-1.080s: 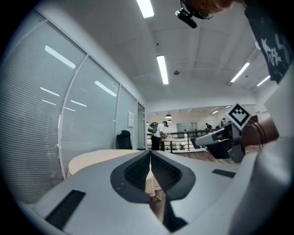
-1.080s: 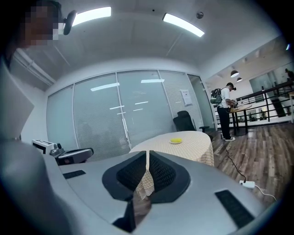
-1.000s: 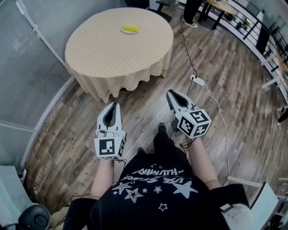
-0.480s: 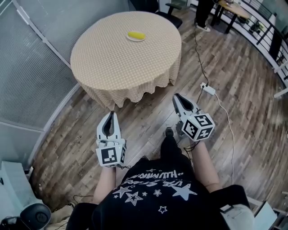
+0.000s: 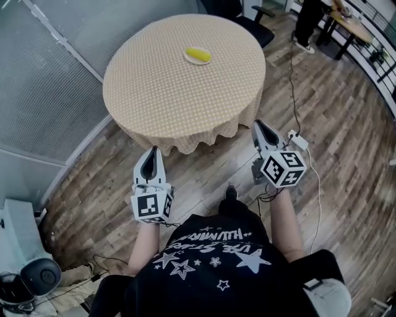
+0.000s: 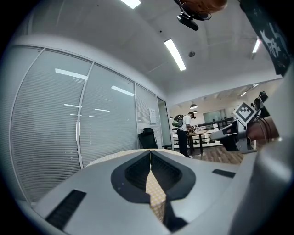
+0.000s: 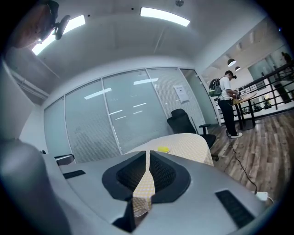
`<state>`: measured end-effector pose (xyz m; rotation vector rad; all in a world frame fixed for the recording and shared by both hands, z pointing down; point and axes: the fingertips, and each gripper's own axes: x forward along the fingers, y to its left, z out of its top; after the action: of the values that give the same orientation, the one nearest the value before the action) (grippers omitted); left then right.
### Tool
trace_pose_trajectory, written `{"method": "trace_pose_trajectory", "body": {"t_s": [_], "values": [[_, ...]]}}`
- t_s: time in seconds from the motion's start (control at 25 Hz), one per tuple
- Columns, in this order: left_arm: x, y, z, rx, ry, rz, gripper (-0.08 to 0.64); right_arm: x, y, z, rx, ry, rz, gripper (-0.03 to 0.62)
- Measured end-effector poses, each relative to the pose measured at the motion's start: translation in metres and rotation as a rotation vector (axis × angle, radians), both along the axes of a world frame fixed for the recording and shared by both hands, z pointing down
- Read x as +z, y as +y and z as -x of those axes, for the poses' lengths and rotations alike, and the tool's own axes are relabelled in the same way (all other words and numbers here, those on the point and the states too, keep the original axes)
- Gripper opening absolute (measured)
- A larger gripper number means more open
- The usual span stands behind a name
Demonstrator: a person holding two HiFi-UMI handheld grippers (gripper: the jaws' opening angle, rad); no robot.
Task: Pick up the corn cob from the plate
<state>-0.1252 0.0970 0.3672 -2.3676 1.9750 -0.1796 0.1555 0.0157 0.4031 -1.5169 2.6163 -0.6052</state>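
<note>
A yellow corn cob [image 5: 198, 55] lies on a small white plate [image 5: 187, 58] near the far side of a round table [image 5: 161, 93] with a tan checked cloth. In the right gripper view the corn cob [image 7: 163, 149] shows as a small yellow spot far ahead. My left gripper [image 5: 151, 151] is held level near the table's near edge, jaws together, nothing between them. My right gripper [image 5: 258, 125] is off the table's right edge, also shut and empty. Both are well short of the plate.
A glass partition wall [image 5: 37, 93] runs along the left. A black office chair [image 5: 247, 18] stands behind the table. A white power strip [image 5: 298, 140] and its cable lie on the wooden floor at right. A person [image 7: 226, 103] stands at a desk far off.
The table and plate have come nearer and lower in the head view as I walk toward them. Both grippers have advanced with me, still shut.
</note>
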Motion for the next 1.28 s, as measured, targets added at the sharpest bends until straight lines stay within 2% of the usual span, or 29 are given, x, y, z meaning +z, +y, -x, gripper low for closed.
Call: {"method": "trace_pose_trajectory", "body": {"t_s": [0.36, 0.44, 0.6, 0.88, 1.28], "values": [[0.009, -0.05, -0.042, -0.092, 0.052, 0.068, 0.008, 0.008, -0.064, 0.017, -0.212, 0.031, 0.004, 0.037], [0.009, -0.058, -0.052, -0.101, 0.06, 0.078, 0.008, 0.009, -0.072, 0.021, -0.246, 0.049, 0.003, 0.037], [0.013, -0.061, -0.062, -0.107, 0.069, 0.112, 0.008, 0.016, -0.077, 0.03, -0.292, 0.029, 0.024, 0.037], [0.028, -0.077, -0.055, -0.105, 0.086, 0.148, 0.008, 0.026, -0.087, 0.045, -0.321, 0.049, 0.044, 0.037], [0.041, -0.146, -0.058, -0.026, 0.118, 0.151, 0.008, 0.038, -0.136, 0.045, -0.283, 0.09, 0.076, 0.037]]}}
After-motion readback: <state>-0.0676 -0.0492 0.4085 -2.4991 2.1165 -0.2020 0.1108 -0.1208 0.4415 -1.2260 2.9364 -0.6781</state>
